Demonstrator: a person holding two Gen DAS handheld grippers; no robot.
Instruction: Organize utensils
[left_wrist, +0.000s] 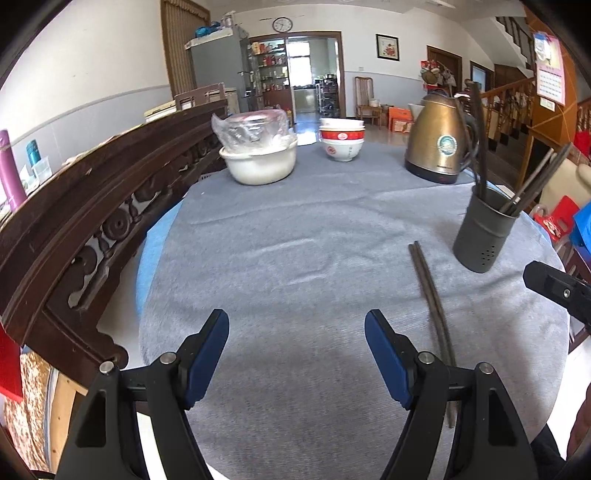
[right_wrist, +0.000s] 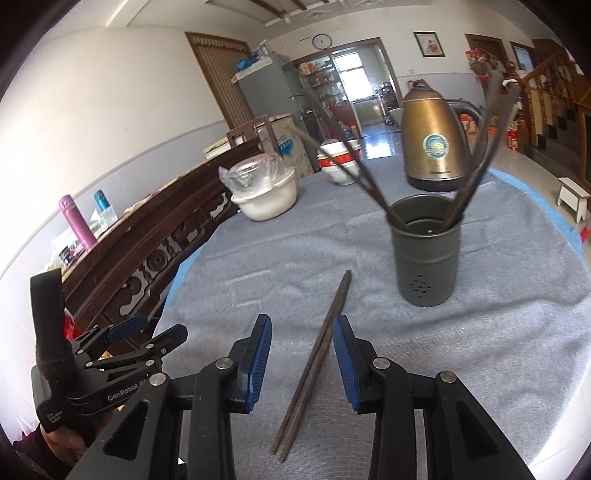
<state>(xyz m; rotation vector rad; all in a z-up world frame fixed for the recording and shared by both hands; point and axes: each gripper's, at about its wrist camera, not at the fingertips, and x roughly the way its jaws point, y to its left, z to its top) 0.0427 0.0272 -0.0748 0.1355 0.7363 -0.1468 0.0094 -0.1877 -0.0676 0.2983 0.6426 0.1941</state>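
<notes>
Dark chopsticks (right_wrist: 317, 365) between right jaws: right view only; left view shows them beside

In the left wrist view the near ends of the chopsticks (left_wrist: 430, 291) pass behind the finger at lower right; the right gripper (left_wrist: 557, 291) is cut off at the right edge, so only its dark tip shows; the person's hand at lower right is a dim sliver; in the right wrist view the left gripper (right_wrist: 122, 332) at lower left is partly cut off by the frame edge; the kettle (right_wrist: 432, 140) label print is too small to read; the chopsticks in the holder (right_wrist: 426, 251) are blurred at their upper ends.
</notes>
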